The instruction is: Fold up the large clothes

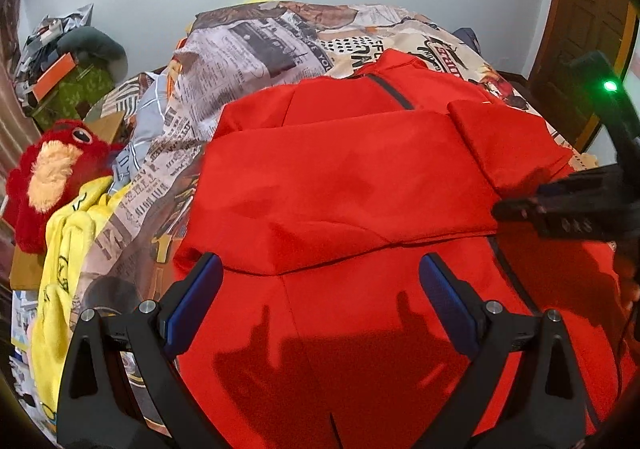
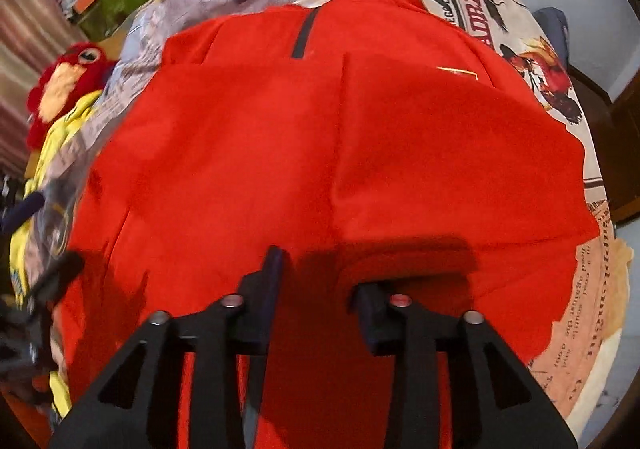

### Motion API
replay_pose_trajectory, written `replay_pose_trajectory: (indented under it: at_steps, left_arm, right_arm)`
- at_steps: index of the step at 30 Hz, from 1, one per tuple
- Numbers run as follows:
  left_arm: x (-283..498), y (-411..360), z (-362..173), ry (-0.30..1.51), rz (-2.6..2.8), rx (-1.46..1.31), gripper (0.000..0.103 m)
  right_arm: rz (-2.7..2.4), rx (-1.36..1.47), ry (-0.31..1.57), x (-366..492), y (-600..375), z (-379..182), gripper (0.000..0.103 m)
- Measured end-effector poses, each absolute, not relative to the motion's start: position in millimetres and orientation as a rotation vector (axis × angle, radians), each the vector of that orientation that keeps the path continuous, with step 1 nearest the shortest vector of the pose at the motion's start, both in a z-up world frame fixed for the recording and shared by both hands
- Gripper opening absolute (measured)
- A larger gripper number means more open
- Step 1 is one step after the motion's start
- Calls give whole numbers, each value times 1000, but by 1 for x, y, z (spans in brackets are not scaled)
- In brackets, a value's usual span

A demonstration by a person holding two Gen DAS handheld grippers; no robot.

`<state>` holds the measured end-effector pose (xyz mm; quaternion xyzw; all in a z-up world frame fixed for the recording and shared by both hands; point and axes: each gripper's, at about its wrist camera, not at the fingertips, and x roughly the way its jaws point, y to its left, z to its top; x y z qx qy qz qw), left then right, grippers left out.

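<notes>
Left gripper (image 1: 320, 289): fingers spread wide, empty, at lower frame over red cloth.
Right gripper (image 2: 316, 289): parted, holding nothing.
Red jacket (image 1: 344, 185): filled mid-frame on the newspaper-print bedspread (image 1: 224, 61), sleeves folded across, dark zipper (image 1: 390, 91) toward the top.
Red plush toy (image 1: 52, 173): left edge.

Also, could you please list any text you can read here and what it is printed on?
"ADRE", partial, on a badge printed on the newspaper-print bedsheet.
The bedsheet's other headlines and columns: too blurred or distorted to read.
Right tongs: white marks on the side, unreadable.
Red jacket: no text.
</notes>
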<state>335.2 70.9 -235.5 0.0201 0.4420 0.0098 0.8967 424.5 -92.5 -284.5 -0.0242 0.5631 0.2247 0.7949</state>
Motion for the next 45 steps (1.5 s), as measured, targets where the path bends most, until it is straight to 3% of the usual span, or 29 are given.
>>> replay_pose_trajectory:
  at_steps: [5,7,15,21,24,30,33,35,36,37,39,45]
  left_arm:
    - [343,52,-214,879,-5,60,99]
    - [348,38,-203,861,-29,67,99]
    - [383,-57,-178,810,-179,186,99]
    - [422,-144,-210,892,-318,318,99]
    - [442,-176,-238,982,-368,339,88]
    - [480,-213,-283,1138,-420,302,87]
    - [490,-220,-291,1120,-399,306,85]
    - [493,-223,-288,1078,-375,339,68]
    - [495,-224,-286,1067,-376,340,53]
    - [496,-223,-283,1062,-383,328,29]
    - [499,-218,-276,1063,-394,291,3]
    - [490,-170,-224,953,-370,147,2]
  right_arm:
    - [476,-41,1117,404,-125,-254,39]
    - [451,-13,1060,397,-148,-241,47]
    - [250,-17,894,383,-234,-216,58]
    - [163,35,914,381,-285,-234,58]
    - [135,74,952,385,-304,-251,58]
    - [155,154,998,385,-323,-275,58]
    - [154,154,1011,384,-327,-283,58]
    - [158,166,1018,384,-328,-288,59]
    - [165,174,1019,384,-328,-289,59]
    - [175,182,1018,384,-326,-290,59]
    - [178,173,1021,383,-323,-290,59]
    - [193,114,983,381,-305,-274,59]
